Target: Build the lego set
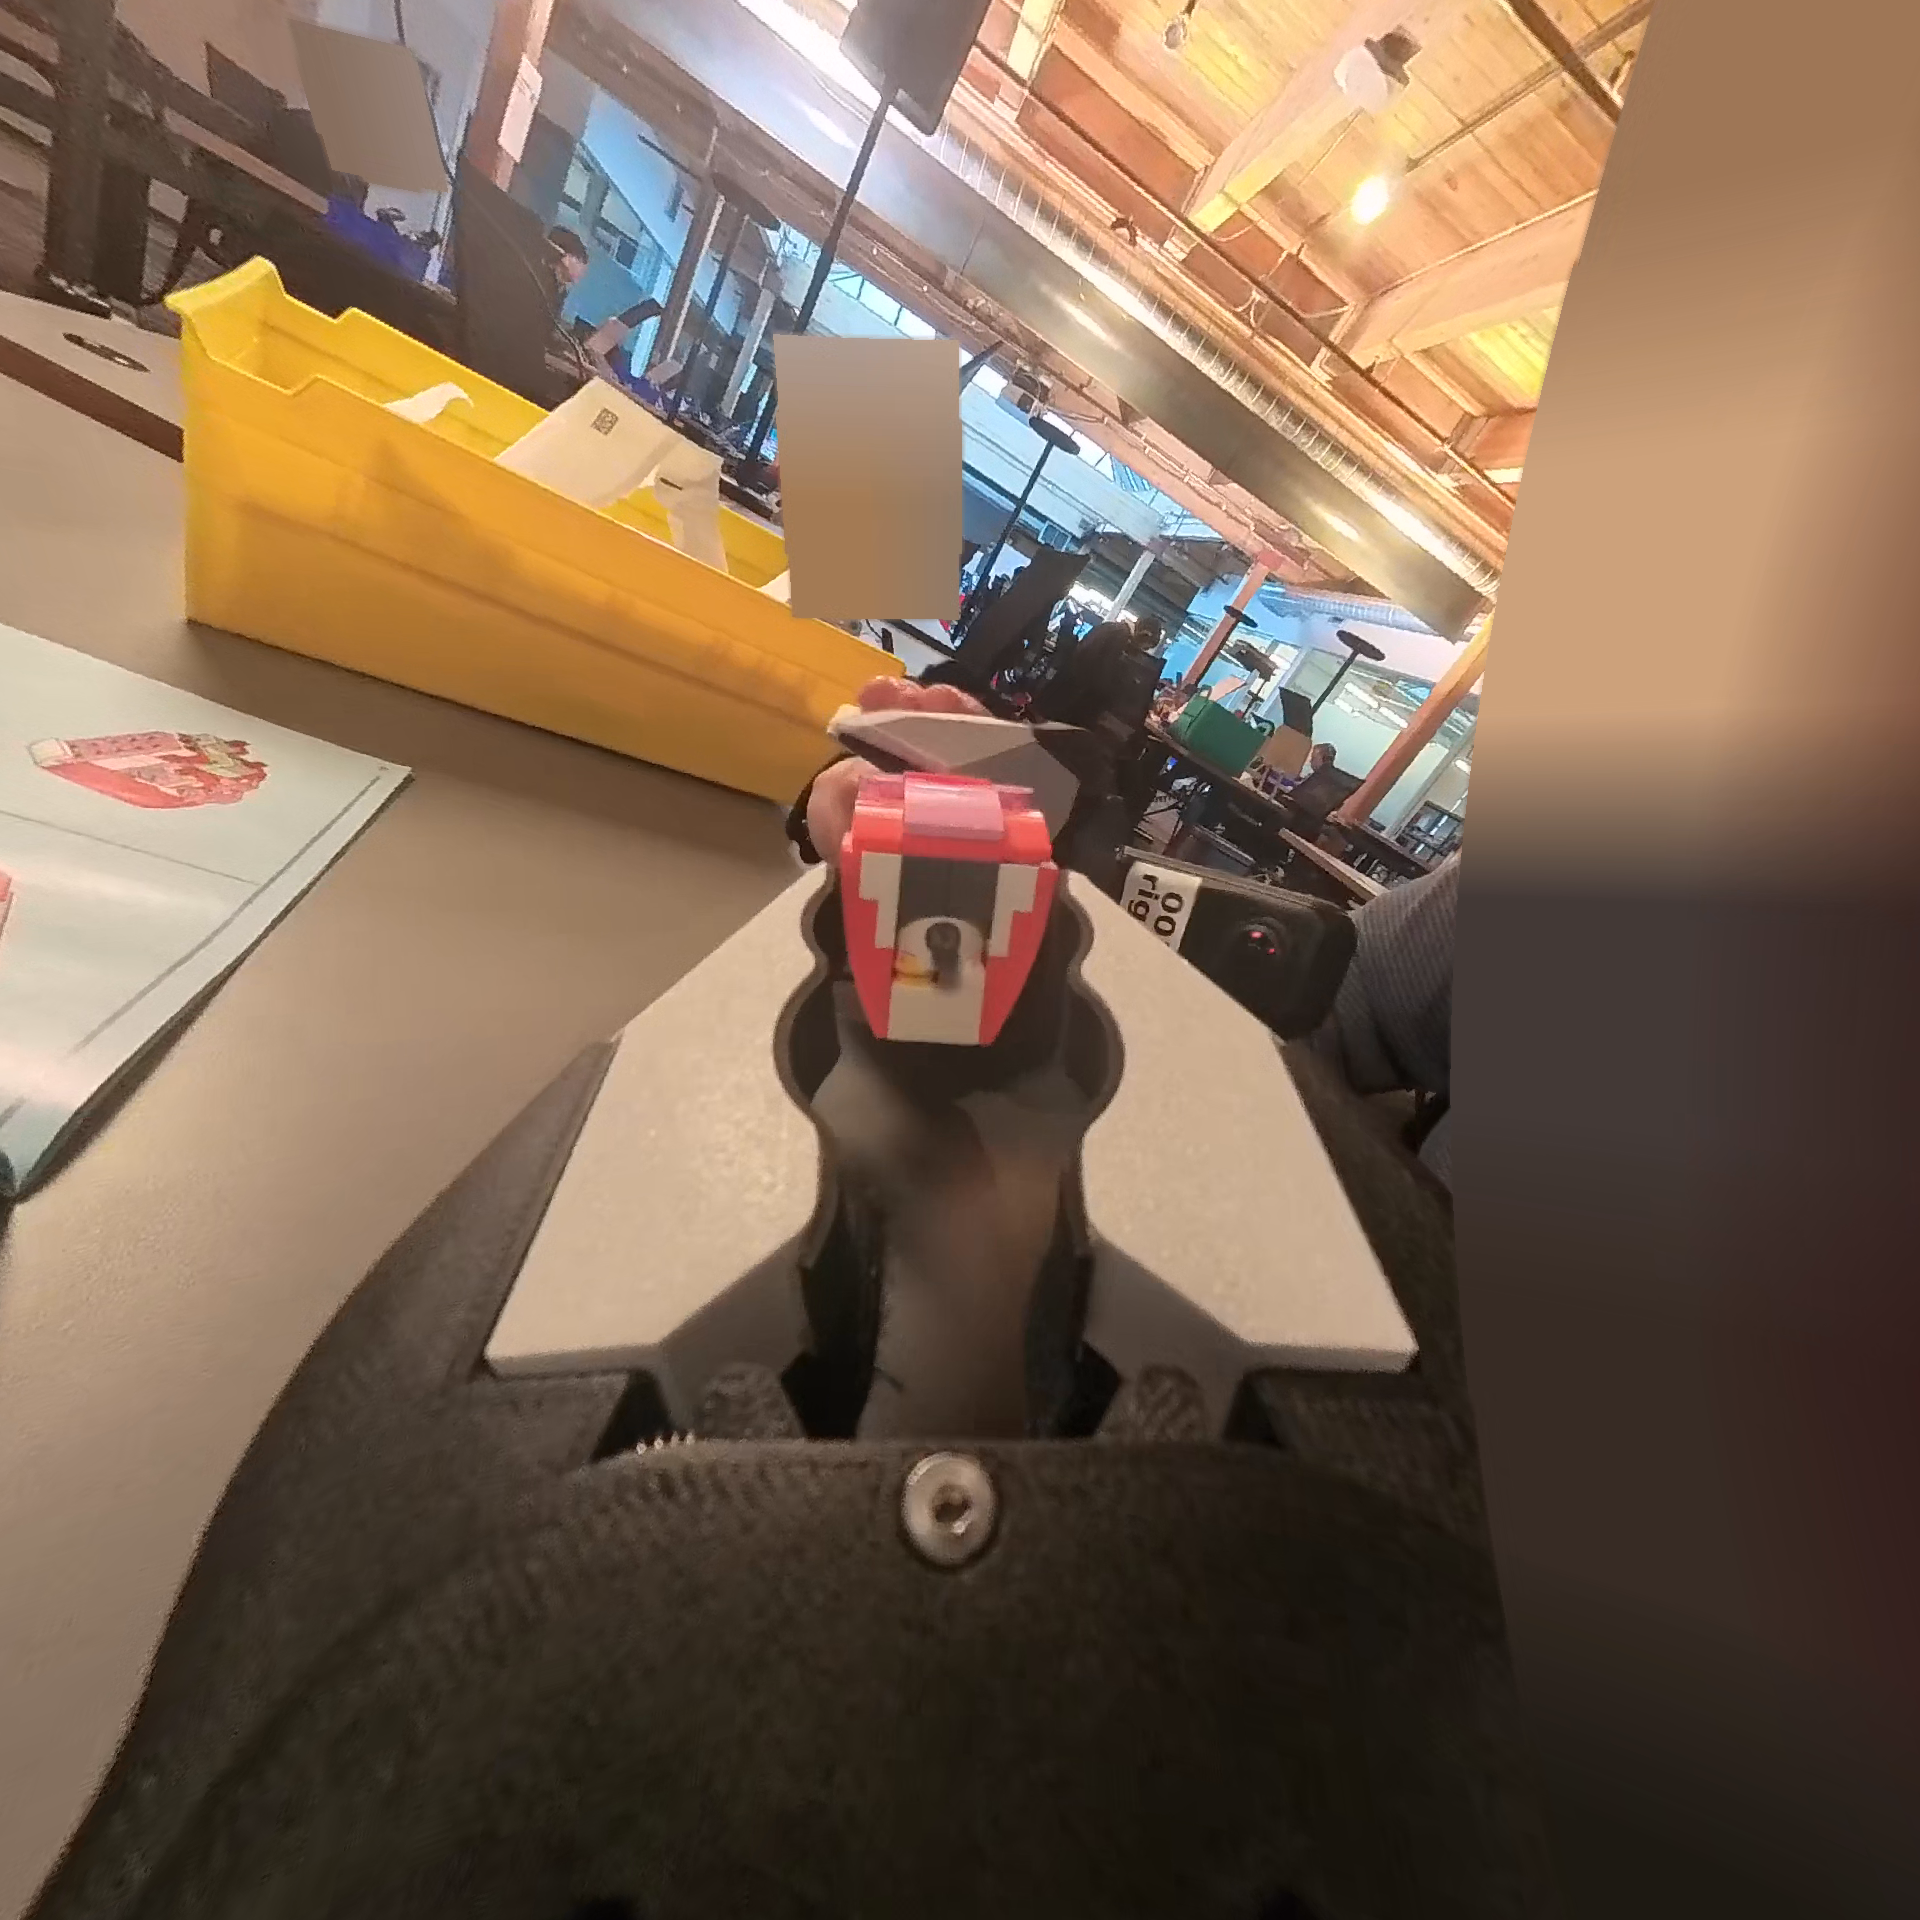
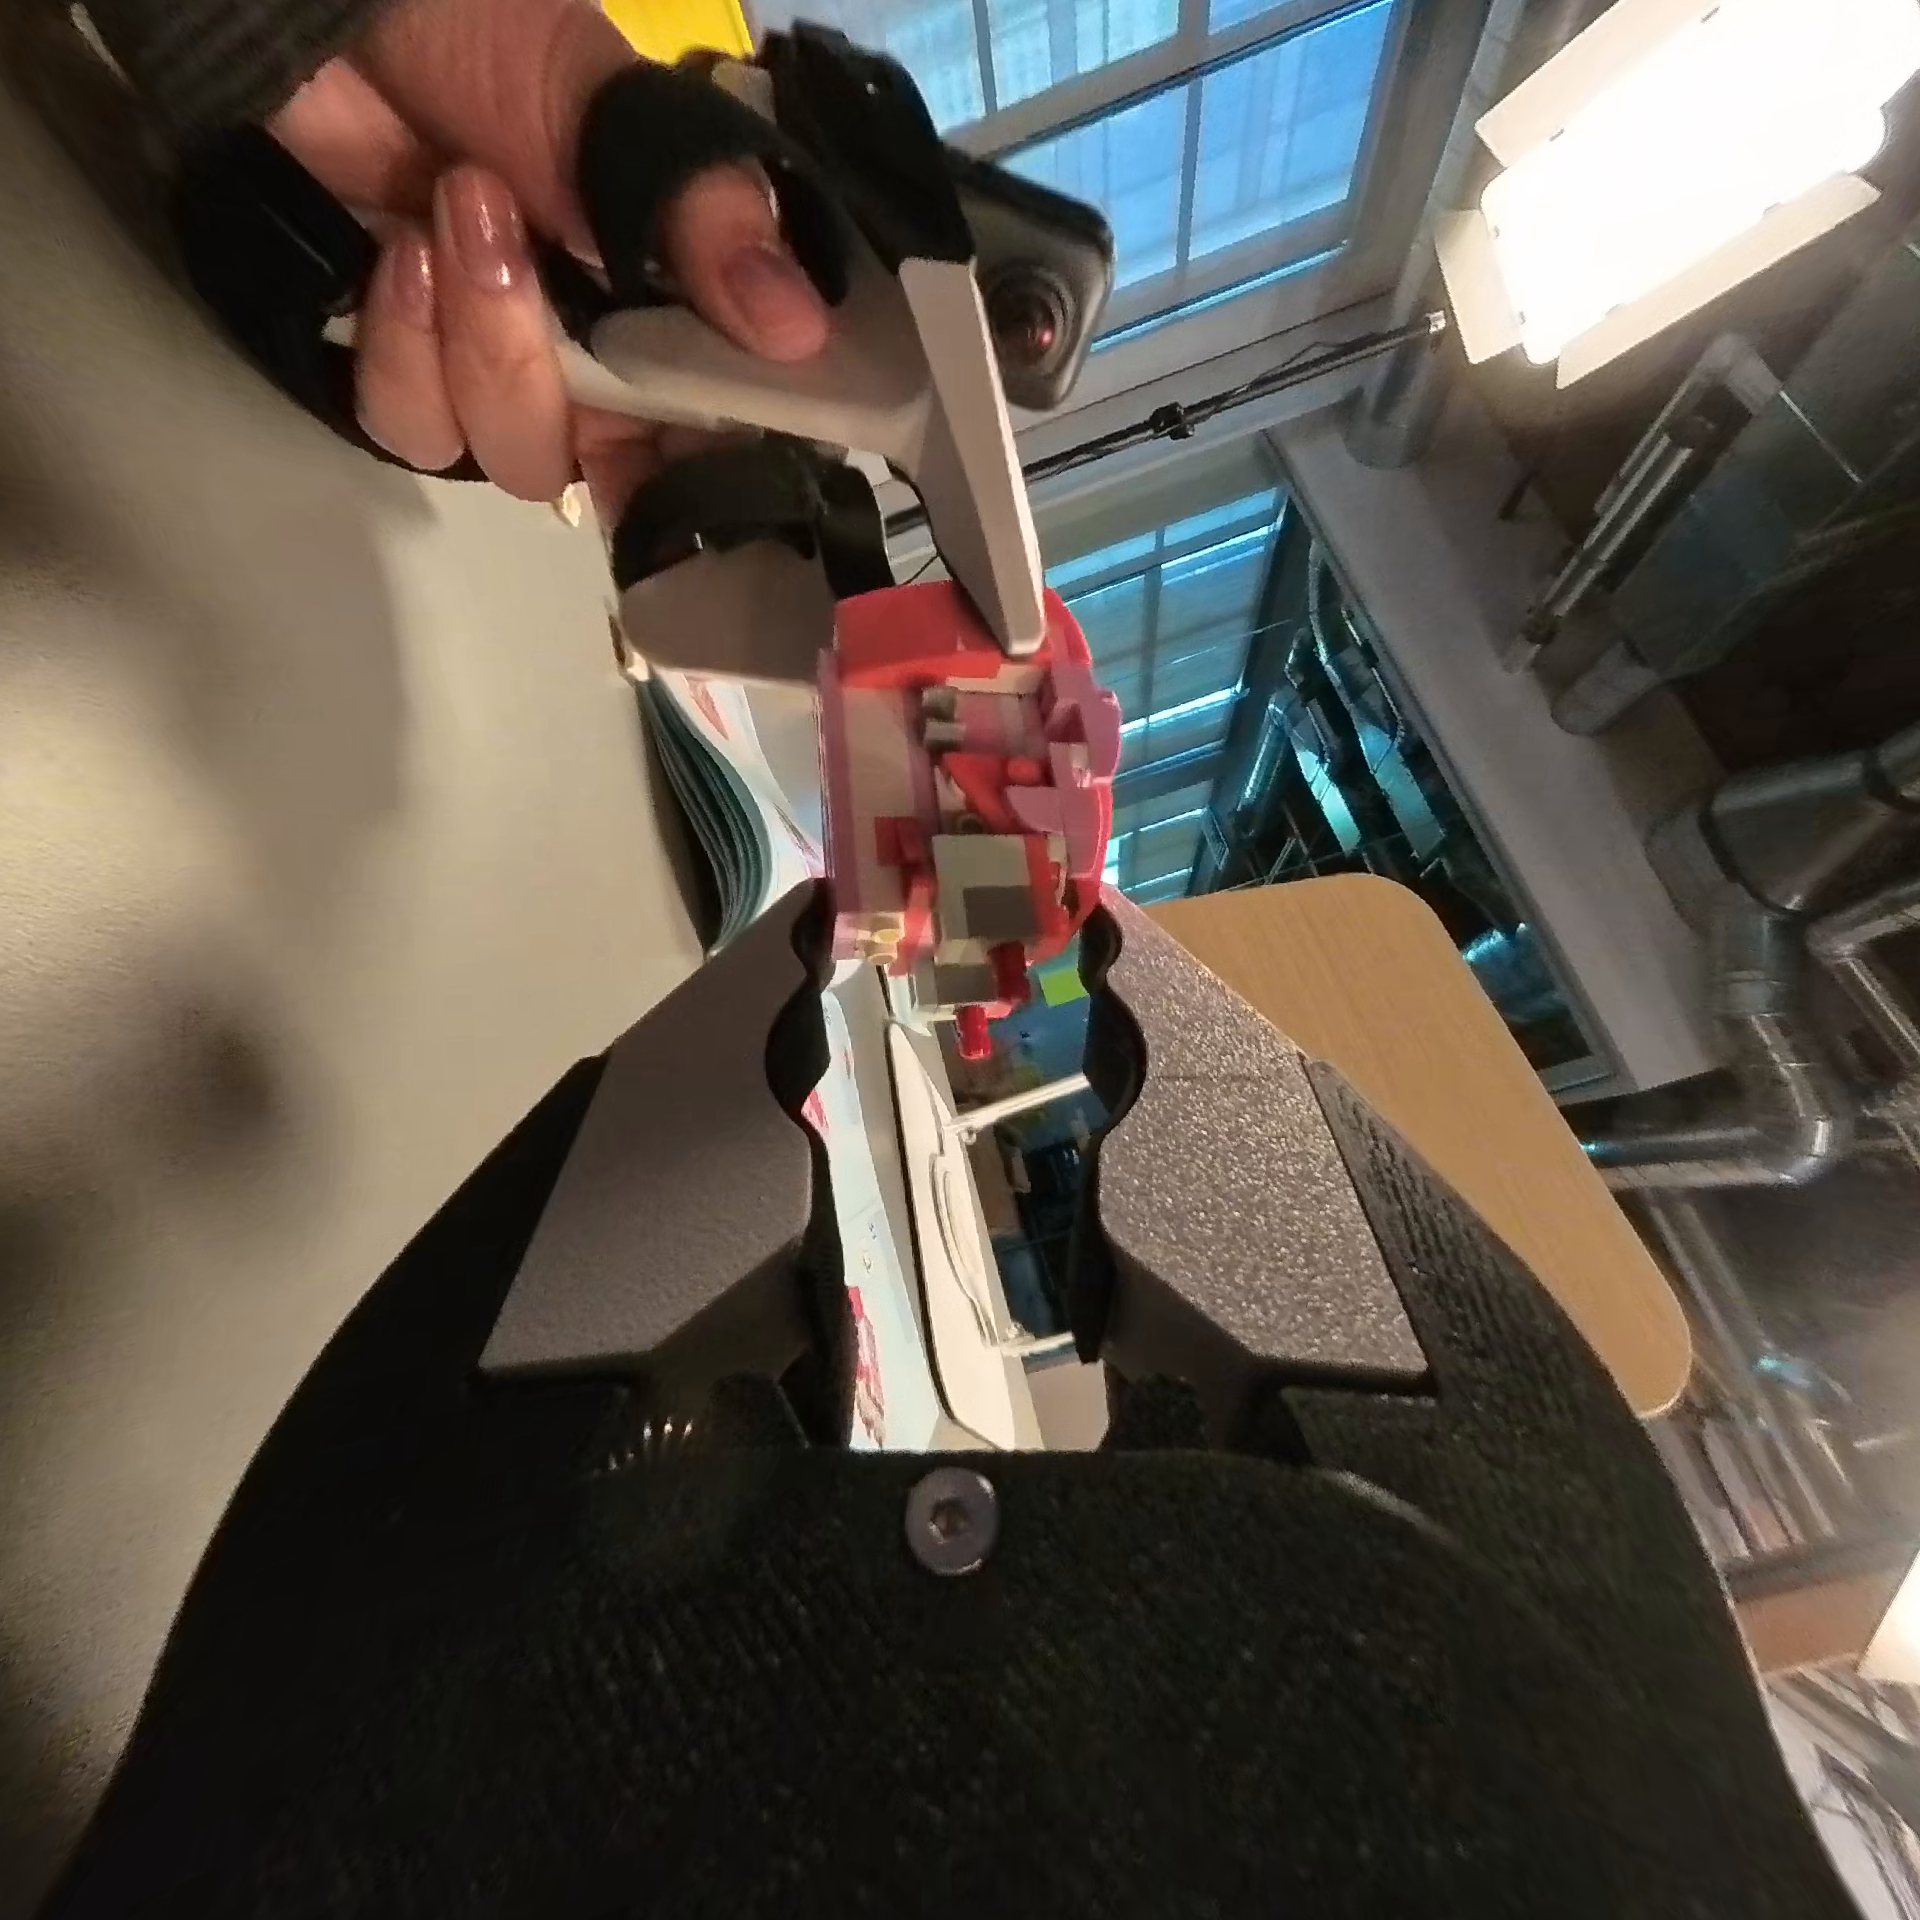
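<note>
The left hand-held gripper (image 1: 940,935) was closed partway on one red-and-white toy-brick model (image 1: 940,914), both fingers pressed against its red sides and holding it raised above the desk (image 1: 416,935). To its left on the desk lay one open instruction booklet (image 1: 156,883) with pale blue pages, and behind that stood one yellow plastic bin (image 1: 416,540) with white paper bags (image 1: 623,436) inside it. Just past the model, one finger of the right hand-held gripper showed as a grey wedge, with the person's hand (image 1: 831,810) behind it and a black camera (image 1: 1257,935) to the right.

The right hand-held gripper (image 2: 956,935) was also partway closed on the same model (image 2: 966,790), whose pink, red and grey underside faced its camera; the two black pads touched its lower edges. At the model's upper end the left gripper's two grey fingers (image 2: 987,468) clamped it, and the person's left hand (image 2: 499,260) gripped the handle above. To the right stood one light wooden tabletop (image 2: 1455,1091).
</note>
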Demonstrator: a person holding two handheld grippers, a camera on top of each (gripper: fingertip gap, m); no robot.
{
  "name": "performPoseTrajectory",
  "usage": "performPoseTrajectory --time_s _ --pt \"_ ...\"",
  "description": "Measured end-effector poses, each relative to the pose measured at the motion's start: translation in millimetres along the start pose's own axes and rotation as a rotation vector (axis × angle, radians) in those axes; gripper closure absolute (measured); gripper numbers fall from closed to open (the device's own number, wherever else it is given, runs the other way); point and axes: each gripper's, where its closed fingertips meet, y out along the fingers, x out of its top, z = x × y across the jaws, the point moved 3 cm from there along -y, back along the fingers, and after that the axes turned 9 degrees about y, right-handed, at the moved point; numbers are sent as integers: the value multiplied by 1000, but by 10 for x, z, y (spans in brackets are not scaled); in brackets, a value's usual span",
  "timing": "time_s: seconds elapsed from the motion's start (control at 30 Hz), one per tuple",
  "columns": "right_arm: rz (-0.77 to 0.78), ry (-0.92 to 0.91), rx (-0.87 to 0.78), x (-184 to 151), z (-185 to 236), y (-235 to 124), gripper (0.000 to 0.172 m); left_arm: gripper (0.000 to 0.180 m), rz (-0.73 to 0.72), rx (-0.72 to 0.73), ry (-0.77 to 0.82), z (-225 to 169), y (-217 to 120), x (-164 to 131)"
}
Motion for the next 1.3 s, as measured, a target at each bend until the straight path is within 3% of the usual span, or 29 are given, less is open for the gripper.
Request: performPoseTrajectory --time_s 0.47,1.03,1.17,1.3 --pt "-18 21 63 47 99 25 117 141 -22 18 -52 60 -26 12" --pt "-41 138 112 103 106 25 123 141 -17 40 -48 77 -22 12" --pt "-13 267 151 89 78 42 124 141 -44 49 -93 116 -46 44" --pt "35 662 253 -7 1 61 125 121 -77 179 60 173 -127 162"
